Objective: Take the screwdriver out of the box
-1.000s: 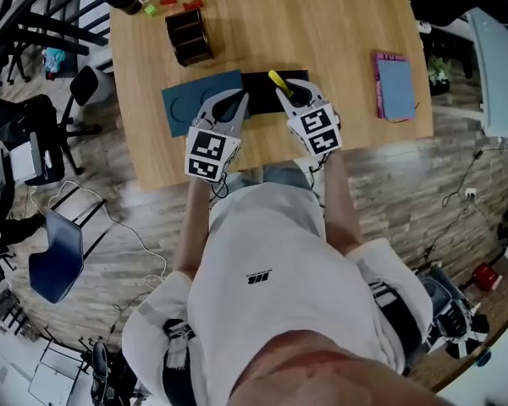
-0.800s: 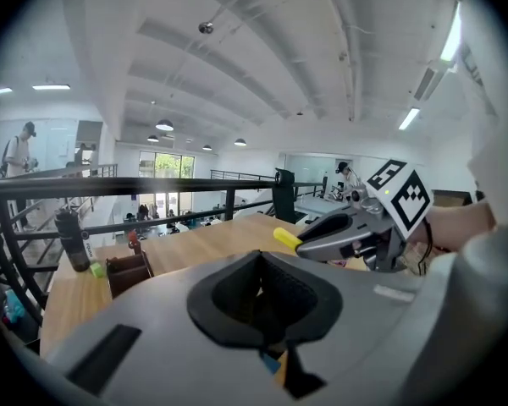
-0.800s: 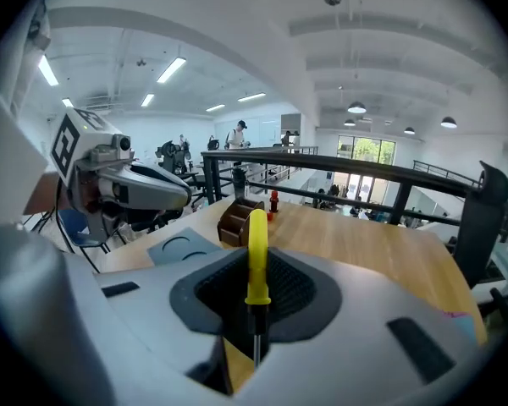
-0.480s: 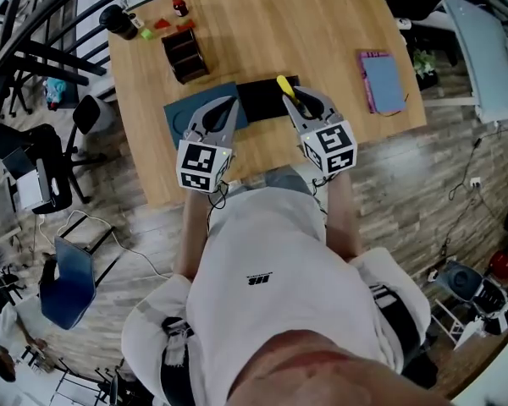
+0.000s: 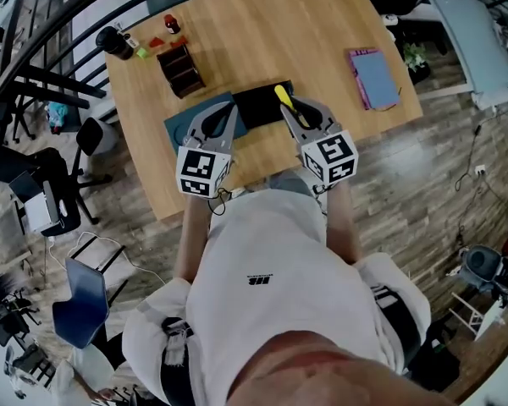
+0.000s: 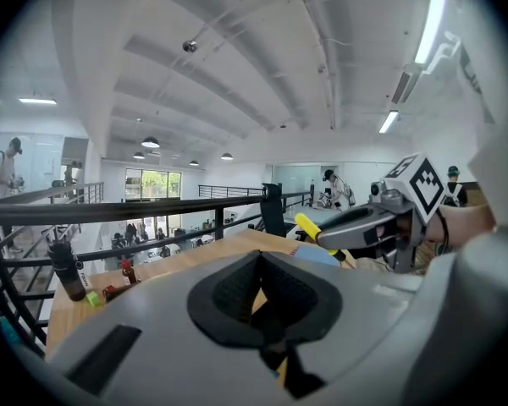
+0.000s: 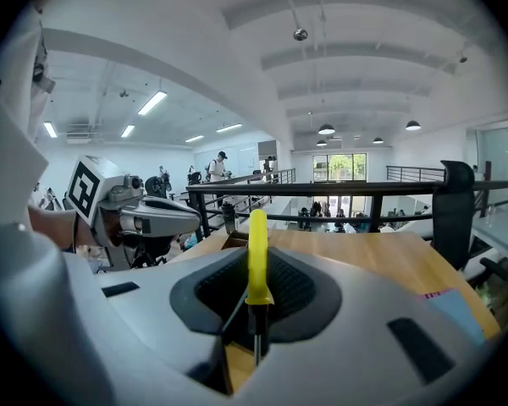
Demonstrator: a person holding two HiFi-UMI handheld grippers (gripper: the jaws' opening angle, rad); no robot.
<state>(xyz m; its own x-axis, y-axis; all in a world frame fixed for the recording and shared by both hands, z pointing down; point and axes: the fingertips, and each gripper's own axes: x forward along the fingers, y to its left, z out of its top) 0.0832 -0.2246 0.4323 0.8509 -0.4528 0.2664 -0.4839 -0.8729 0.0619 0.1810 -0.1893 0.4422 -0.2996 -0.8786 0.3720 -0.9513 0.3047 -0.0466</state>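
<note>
The box (image 5: 258,104) lies near the front edge of the tabletop (image 5: 322,32). A flat panel (image 5: 186,125), possibly its lid, lies against the box's left side. The left hand-held gripper (image 5: 218,117) hangs over that panel, jaws together on nothing. The right hand-held gripper (image 5: 300,112) is over the box's right end, clamped on the screwdriver (image 5: 282,96), whose handle points away over the box. Behind and to the left sits a drawer unit (image 5: 180,68), with a bottle (image 5: 114,41) beyond it at the far left corner. A notebook (image 5: 374,77) lies well to the right.

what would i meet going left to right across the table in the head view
black bottle → dark organizer → yellow-handled screwdriver → pink notebook
</note>
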